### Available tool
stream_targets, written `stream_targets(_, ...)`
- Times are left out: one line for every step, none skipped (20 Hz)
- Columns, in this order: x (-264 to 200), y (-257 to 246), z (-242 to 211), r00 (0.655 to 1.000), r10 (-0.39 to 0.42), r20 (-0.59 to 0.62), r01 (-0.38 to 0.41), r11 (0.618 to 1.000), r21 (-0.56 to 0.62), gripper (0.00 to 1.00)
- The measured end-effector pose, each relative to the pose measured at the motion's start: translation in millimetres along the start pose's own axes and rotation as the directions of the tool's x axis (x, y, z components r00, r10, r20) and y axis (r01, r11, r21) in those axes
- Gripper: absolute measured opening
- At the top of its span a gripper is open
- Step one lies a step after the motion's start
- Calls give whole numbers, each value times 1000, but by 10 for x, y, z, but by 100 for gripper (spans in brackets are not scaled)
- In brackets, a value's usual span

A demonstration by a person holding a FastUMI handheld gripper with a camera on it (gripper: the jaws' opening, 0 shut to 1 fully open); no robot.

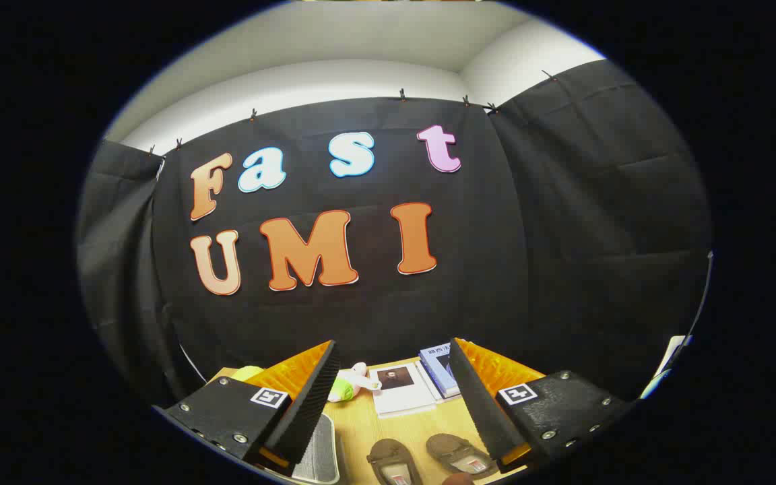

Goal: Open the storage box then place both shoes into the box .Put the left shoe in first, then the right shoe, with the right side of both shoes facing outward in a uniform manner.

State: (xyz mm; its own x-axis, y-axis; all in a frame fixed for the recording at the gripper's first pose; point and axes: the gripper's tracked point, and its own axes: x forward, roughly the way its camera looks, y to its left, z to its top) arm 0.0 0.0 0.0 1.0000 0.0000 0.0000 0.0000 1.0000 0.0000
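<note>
I am holding my gripper [391, 404] high above the wooden table [361, 431], fingers spread wide and gripping nothing; the two brown shoes [428, 458] are lying below between the fingertips, long axes running away from me.

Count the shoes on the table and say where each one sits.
2. Both brown shoes lie on the wooden table between the open tool's fingers: one shoe nearer the left finger, the other shoe beside the right finger. Others may lie hidden lower down.
</note>
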Motion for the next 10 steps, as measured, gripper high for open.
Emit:
stream_targets(1, 4, -1, 1000, -2, 1, 2, 1000, -6, 97)
stream_targets(-2, 19, -13, 1000, 0, 0, 0, 1000, -11, 97)
stream_targets(1, 44, -23, 1000, 4, -2, -4, 1000, -15, 97)
stream_targets(4, 55, -32, 1000, 7, -5, -7, 1000, -17, 97)
stream_targets(19, 66, -42, 1000, 9, -7, -9, 1000, -17, 97)
stream_targets(23, 70, -57, 1000, 12, -11, -12, 1000, -16, 98)
stream_targets(21, 79, -75, 1000, 14, -13, -14, 1000, -13, 98)
stream_targets(28, 77, -86, 1000, 15, -16, -15, 1000, -12, 98)
stream_targets(35, 80, -90, 1000, 15, -19, -15, 1000, -10, 97)
stream_targets(45, 78, -102, 1000, 16, -20, -16, 1000, -10, 97)
